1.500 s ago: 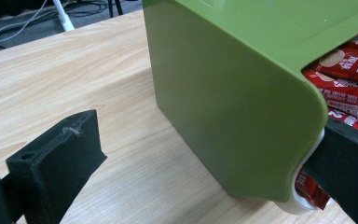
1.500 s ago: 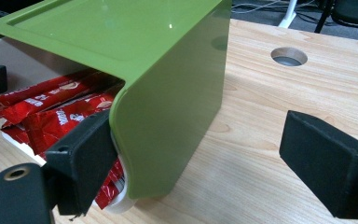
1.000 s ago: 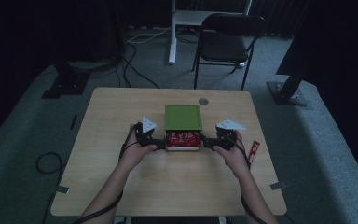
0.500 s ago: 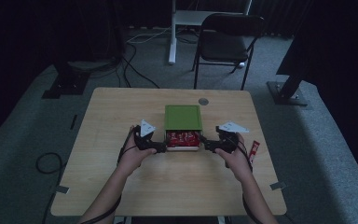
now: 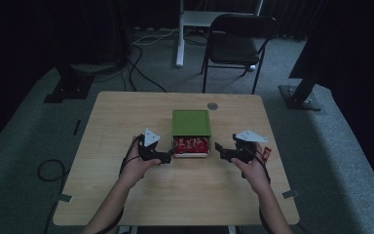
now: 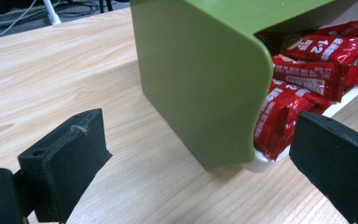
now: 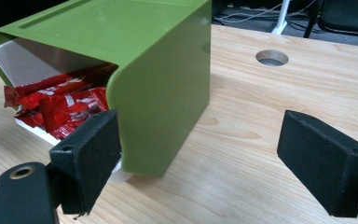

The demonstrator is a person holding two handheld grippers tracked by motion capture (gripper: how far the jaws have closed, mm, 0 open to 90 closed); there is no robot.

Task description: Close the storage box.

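Green box (image 5: 191, 123) mid-worktop (image 5: 126, 195), red wrappers (image 5: 191, 145) at its open front, left tongs (image 5: 169, 157) and right tongs (image 5: 217, 147) flanking it, both spread, gripping nothing.

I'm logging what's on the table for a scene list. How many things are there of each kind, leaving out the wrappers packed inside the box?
Green box: 1
White tray under it, holding red wrappers: 1
Loose red wrapper near the right edge: 1
Claws, left claw and right claw: 2
Total: 5
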